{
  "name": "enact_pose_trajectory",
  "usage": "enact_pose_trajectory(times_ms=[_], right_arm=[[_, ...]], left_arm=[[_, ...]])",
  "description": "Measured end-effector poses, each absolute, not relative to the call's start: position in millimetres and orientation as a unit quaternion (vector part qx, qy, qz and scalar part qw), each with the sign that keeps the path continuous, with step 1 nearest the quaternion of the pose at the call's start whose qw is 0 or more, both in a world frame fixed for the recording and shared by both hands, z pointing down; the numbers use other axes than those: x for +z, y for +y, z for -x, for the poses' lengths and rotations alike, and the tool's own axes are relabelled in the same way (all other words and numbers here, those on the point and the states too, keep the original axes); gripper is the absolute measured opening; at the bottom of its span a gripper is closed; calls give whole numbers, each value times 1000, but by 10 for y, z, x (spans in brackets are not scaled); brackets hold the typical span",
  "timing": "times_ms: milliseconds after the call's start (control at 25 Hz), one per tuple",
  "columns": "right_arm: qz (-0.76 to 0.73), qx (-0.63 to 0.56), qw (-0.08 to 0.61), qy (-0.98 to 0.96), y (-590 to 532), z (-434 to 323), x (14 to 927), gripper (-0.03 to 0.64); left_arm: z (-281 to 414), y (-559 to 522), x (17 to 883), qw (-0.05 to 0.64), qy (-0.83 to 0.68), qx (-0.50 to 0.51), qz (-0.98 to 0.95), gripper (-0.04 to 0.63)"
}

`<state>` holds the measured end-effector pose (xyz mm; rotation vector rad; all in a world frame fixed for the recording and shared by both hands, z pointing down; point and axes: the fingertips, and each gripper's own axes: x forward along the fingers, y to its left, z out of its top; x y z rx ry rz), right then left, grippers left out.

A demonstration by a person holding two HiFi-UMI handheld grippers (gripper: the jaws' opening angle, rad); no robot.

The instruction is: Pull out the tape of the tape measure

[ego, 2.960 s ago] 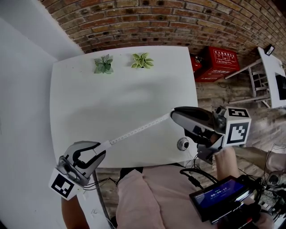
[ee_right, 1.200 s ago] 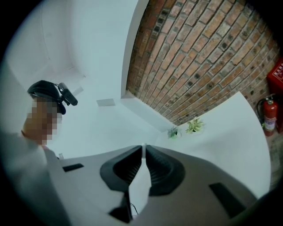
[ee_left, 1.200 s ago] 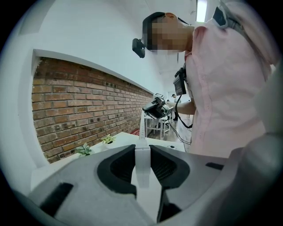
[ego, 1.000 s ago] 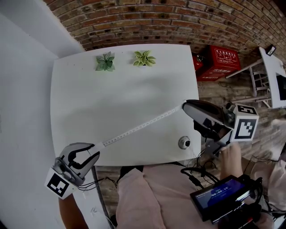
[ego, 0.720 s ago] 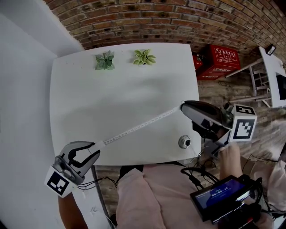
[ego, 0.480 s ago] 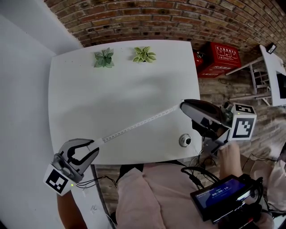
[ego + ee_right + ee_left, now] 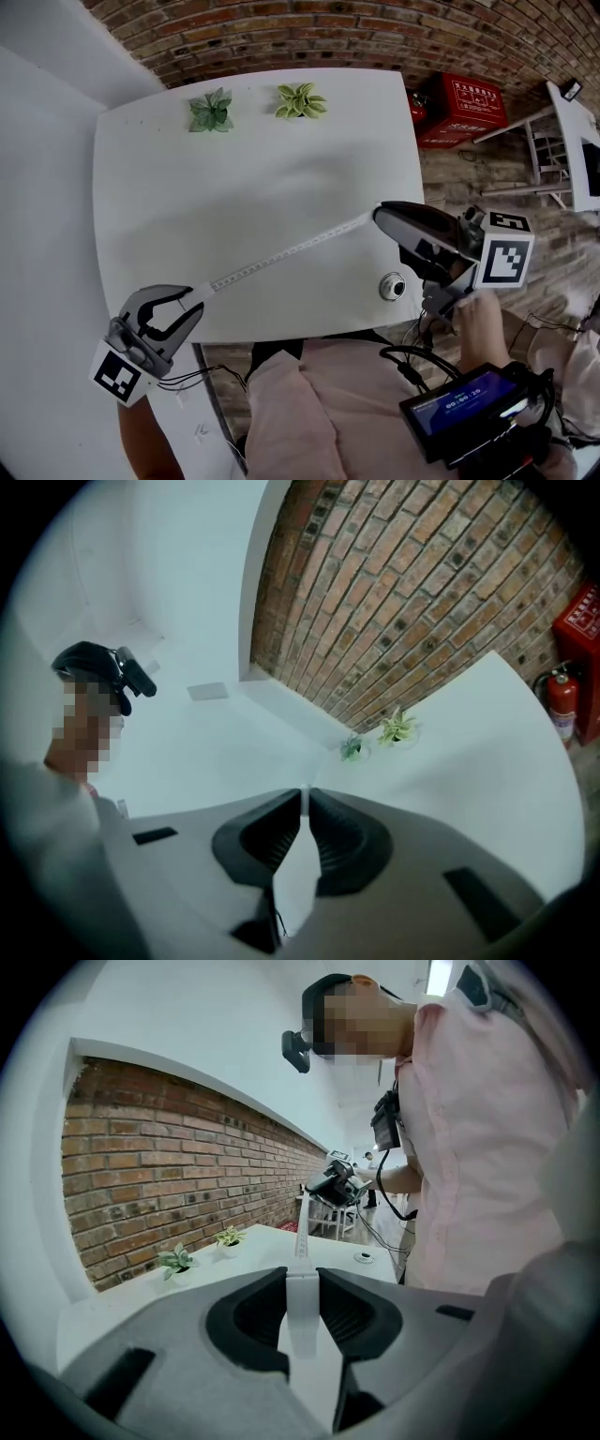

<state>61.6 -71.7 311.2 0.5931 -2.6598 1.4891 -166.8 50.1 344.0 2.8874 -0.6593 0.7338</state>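
While left gripper (image 7: 195, 298) and right gripper (image 7: 378, 214) clamp the tape (image 7: 291, 251) above the table (image 7: 159, 197), 2 potted plants (image 7: 209, 111) stand well clear.

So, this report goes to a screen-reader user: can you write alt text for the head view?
A white measuring tape stretches diagonally across a white table between the left gripper at the near left corner and the right gripper at the right edge, each shut on it. Two potted plants stand at the far edge, by a brick wall.

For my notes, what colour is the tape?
White tape with small dark marks; clearest in head view.
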Motion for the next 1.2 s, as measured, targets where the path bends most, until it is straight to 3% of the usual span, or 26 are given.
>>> enact_pose_trajectory(times_ms=[480,1200], right_arm=[[-196,497,33,-845,-693,-606,3276,35],[-222,496,65,-837,-836,-370,4113,35]], left_arm=[[1693,542,3538,80,-215,256,-939,100],[1990,317,4436,117,-202,257,-938,100]])
